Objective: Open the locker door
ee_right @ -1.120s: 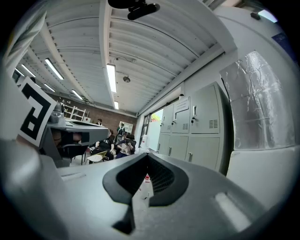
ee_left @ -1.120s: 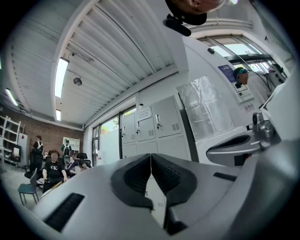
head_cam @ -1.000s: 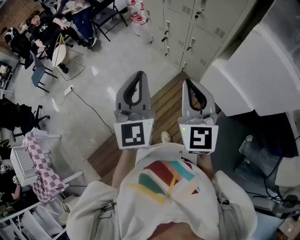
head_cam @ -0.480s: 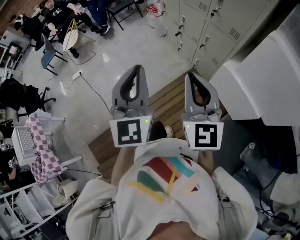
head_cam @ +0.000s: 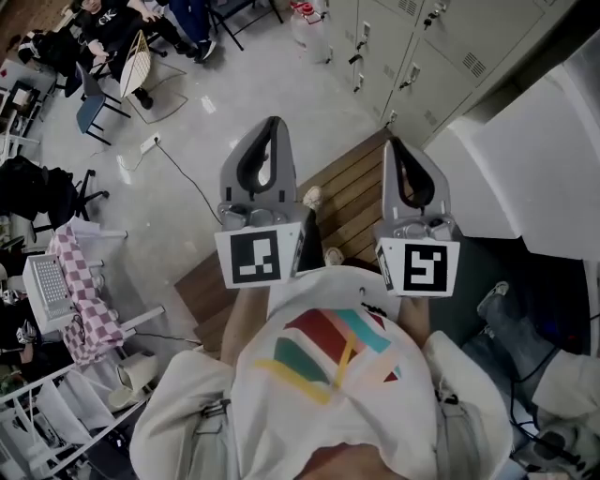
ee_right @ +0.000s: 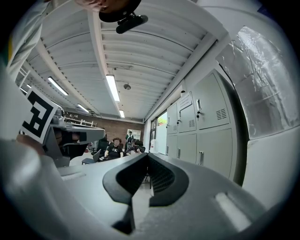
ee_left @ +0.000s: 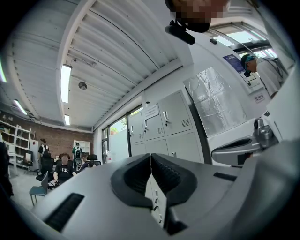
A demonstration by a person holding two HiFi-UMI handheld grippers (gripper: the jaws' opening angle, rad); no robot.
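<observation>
1. Left gripper (head_cam: 274, 124): held level in front of the person's chest. Its jaws are pressed fully together and hold nothing. Its marker cube (head_cam: 258, 258) faces the head camera.
2. Right gripper (head_cam: 395, 143): beside the left one and apart from it, also level. Its jaws are closed tip to tip and empty. Its marker cube (head_cam: 427, 269) faces up likewise.
3. Lockers (head_cam: 417, 52): a grey bank along the wall, ahead and to the right of both grippers and well apart from them. Every door in view is shut and has a small handle. Neither gripper touches a door.
4. Wooden platform (head_cam: 349, 202): slatted boards on the floor below the grippers, running toward the foot of the lockers.
5. White cabinet (head_cam: 525, 141): a large unit at the right, just beside the lockers.
6. Seated people (head_cam: 103, 23): on chairs at the far left, well away.
7. Checked cloth (head_cam: 82, 305): draped at the left edge.
</observation>
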